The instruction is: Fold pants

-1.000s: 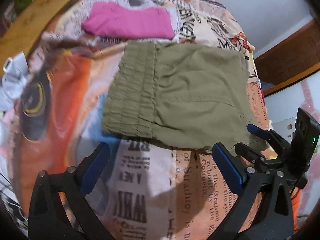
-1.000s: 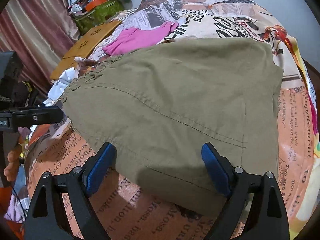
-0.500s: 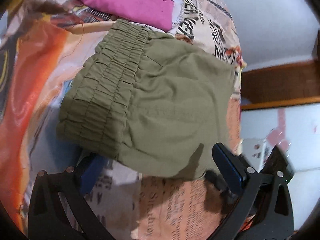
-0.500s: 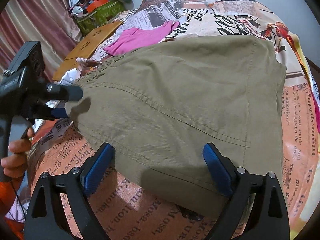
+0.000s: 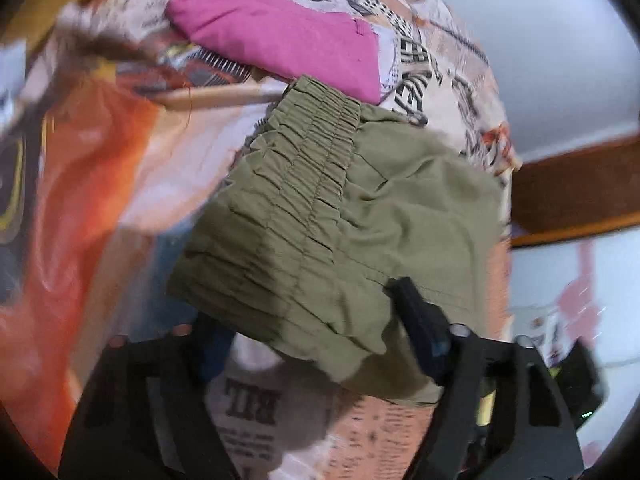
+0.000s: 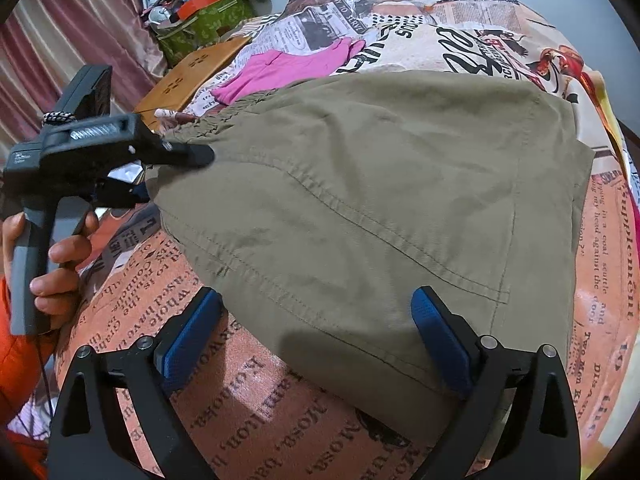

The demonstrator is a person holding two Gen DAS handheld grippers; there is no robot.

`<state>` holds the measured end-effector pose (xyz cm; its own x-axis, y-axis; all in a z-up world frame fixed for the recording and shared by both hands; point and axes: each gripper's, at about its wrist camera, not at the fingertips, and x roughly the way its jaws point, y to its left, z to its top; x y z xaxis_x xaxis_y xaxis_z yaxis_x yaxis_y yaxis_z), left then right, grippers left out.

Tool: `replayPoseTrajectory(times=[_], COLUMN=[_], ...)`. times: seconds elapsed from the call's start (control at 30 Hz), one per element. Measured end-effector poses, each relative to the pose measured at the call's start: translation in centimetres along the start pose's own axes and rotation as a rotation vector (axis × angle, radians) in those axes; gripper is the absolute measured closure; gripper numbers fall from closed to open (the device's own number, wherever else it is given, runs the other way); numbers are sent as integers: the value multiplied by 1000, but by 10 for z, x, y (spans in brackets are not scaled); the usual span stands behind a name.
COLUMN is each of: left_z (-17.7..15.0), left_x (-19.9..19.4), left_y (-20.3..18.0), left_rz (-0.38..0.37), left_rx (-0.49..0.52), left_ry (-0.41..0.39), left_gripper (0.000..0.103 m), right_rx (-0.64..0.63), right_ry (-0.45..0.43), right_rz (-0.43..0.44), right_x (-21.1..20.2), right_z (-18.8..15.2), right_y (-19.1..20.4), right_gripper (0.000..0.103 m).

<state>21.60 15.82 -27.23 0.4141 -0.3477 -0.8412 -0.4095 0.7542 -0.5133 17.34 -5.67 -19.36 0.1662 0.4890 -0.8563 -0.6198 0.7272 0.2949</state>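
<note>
Olive-green pants [image 6: 380, 200] lie folded on a newspaper-print bedsheet [image 6: 240, 392]; their elastic waistband [image 5: 296, 200] shows in the left wrist view. My left gripper [image 5: 316, 344] is open, with one finger above and one below the waistband corner; it also shows at the left of the right wrist view [image 6: 160, 172]. My right gripper [image 6: 316, 336] is open, its jaws astride the near edge of the pants, one blue pad [image 6: 438, 336] over the cloth.
A folded pink garment [image 5: 280, 36] lies beyond the waistband, also in the right wrist view [image 6: 288, 68]. A wooden board [image 6: 192, 76] and a green basket of clutter [image 6: 204, 16] stand far left. A curtain hangs left.
My left gripper moved forward onto the waistband corner, one finger going over the cloth and one under it. The right gripper held its place at the near edge.
</note>
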Motion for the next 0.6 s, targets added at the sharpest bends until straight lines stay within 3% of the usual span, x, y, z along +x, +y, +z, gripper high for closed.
replayPoseTrajectory(times=[0.2,0.43,0.6], left_z=[1,-12,-27], left_x=[-7,-23,-46], left_y=[-3,-33,-35], left_rz=[31,182,224], left_rx=[49,202,220], left_ry=[-50,-157,-206], left_gripper=[60,69,71], right_rx=[1,9,80], right_ry=[-1,-8,-34], right_rz=[3,18,74], right_x=[0,-5,-23], right_z=[0,0,-2], right_y=[0,-2,-13], right_gripper=[5,8,8])
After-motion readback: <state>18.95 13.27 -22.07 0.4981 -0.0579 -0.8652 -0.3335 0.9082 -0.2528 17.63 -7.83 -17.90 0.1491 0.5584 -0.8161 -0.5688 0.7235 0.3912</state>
